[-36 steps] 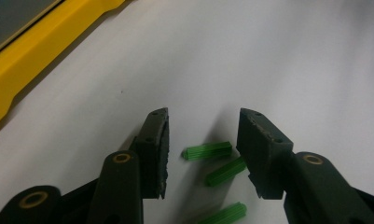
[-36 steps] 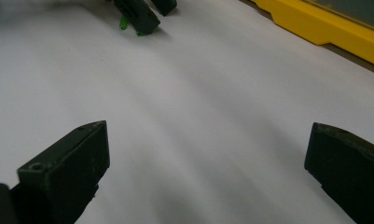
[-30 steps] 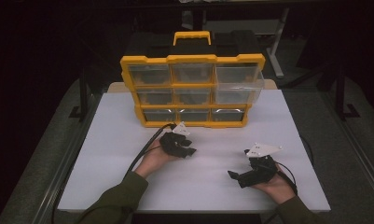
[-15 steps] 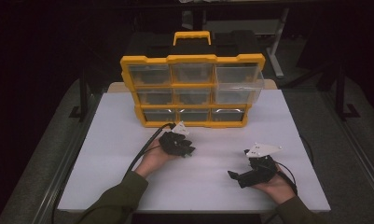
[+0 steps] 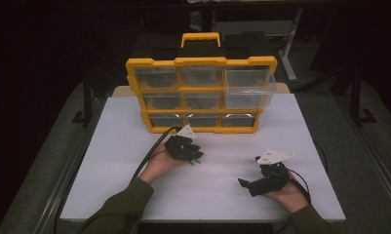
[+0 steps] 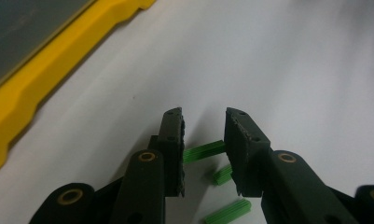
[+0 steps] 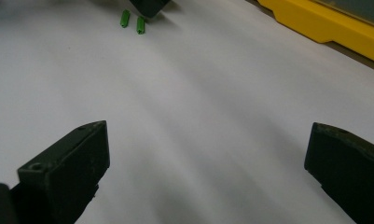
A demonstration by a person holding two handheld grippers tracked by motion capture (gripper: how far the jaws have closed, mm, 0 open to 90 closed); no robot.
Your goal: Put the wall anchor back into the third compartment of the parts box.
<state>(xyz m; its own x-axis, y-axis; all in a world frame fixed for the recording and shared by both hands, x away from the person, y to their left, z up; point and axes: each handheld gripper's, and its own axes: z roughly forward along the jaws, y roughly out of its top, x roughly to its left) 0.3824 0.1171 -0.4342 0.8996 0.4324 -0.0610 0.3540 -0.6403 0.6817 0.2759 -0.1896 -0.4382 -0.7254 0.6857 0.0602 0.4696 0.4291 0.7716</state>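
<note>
Three short green ribbed plugs lie on the white table (image 5: 134,146). In the left gripper view one green plug (image 6: 203,150) spans the gap between the pads of my left gripper (image 6: 203,116), touching both. Those jaws have just been closing. Two more plugs (image 6: 223,175) (image 6: 229,211) lie just below it. From above, my left gripper (image 5: 195,156) sits low on the table in front of the yellow organizer (image 5: 201,62). My right gripper (image 5: 246,186) rests at the front right, jaws wide open and empty (image 7: 207,128). It looks toward two of the plugs (image 7: 124,18).
The yellow organizer with clear drawers stands upright at the back of the table; its upper right drawer (image 5: 249,85) is pulled out. Black cables trail from both grippers toward the front edge. Dark floor surrounds the table.
</note>
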